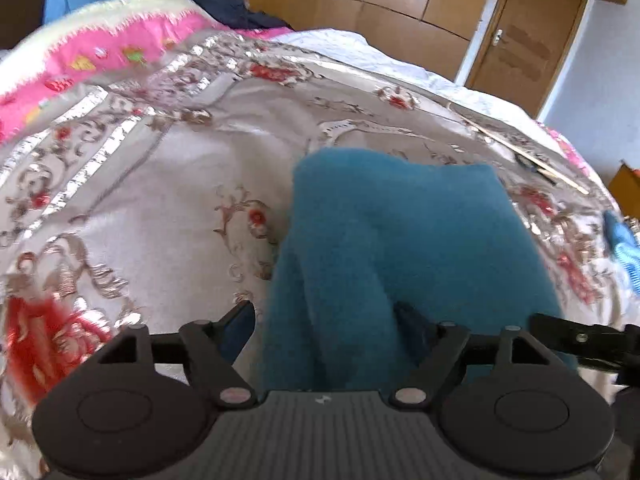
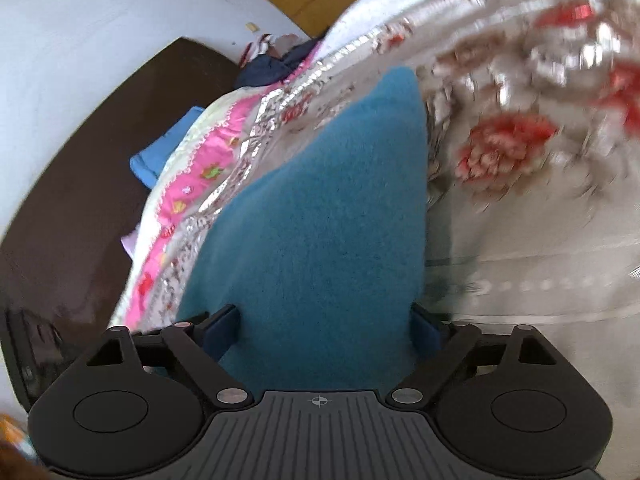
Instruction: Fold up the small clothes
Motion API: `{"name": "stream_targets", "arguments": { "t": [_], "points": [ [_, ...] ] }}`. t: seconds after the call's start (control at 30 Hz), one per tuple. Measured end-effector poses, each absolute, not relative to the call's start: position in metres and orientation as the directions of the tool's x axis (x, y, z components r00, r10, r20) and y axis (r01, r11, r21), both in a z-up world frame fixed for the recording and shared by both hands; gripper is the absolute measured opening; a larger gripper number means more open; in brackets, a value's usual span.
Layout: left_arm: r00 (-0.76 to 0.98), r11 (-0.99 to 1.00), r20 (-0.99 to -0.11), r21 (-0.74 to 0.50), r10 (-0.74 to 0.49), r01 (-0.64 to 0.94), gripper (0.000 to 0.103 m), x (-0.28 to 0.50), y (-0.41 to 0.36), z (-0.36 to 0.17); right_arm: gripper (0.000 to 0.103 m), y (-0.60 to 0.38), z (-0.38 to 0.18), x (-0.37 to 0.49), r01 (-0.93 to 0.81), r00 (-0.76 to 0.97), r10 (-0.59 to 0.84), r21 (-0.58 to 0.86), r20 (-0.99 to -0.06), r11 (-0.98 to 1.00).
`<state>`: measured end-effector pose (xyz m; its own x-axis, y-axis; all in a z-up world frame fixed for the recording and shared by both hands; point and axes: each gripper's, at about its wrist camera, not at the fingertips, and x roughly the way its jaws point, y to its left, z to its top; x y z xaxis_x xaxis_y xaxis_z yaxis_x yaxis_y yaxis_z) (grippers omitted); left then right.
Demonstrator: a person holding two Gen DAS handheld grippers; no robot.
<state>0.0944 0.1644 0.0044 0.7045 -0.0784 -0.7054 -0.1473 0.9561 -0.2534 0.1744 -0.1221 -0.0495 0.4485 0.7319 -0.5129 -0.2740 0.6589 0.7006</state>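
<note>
A fuzzy teal garment (image 1: 400, 240) lies over the flowered bedspread (image 1: 160, 184) and runs from the bed down between my left gripper's fingers. My left gripper (image 1: 326, 328) has the teal cloth bunched between its jaws; the jaws stand fairly wide apart around it. In the right wrist view the same teal garment (image 2: 320, 220) fills the space between my right gripper's jaws and rises to a point. My right gripper (image 2: 326, 332) also has wide-set jaws with the cloth between them. The fingertips of both are hidden by cloth.
A pink and cream quilt (image 1: 100, 52) lies at the far left of the bed. A thin wooden stick (image 1: 520, 148) lies at the right side. A blue item (image 1: 624, 248) sits at the right edge. Wooden wardrobe and door (image 1: 516, 36) stand behind. Dark headboard (image 2: 80, 200).
</note>
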Motion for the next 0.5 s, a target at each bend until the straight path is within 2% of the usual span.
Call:
{"name": "stream_targets", "arguments": {
  "t": [0.13,0.2,0.37,0.5],
  "points": [
    [0.713,0.933,-0.682,-0.342,-0.163,-0.114,0.078,0.103,0.18,0.002,0.091,-0.09,-0.036,0.175,-0.297,0.429,0.74,0.693,-0.518,0.657],
    [0.723,0.939,-0.674,-0.326,-0.151,-0.108,0.072,0.103,0.187,0.008,0.091,-0.065,-0.029,0.179,-0.319,0.389,0.763,0.701,-0.516,0.637],
    [0.755,0.964,-0.655,-0.204,-0.007,-0.168,0.071,0.095,0.235,0.023,0.09,0.04,-0.003,0.197,-0.443,0.314,0.775,0.638,-0.548,0.63],
    [0.749,0.931,-0.655,-0.203,0.1,-0.302,0.072,0.081,0.304,0.022,0.09,0.133,0.008,0.211,-0.565,0.25,0.773,0.561,-0.583,0.606]
  ]
}}
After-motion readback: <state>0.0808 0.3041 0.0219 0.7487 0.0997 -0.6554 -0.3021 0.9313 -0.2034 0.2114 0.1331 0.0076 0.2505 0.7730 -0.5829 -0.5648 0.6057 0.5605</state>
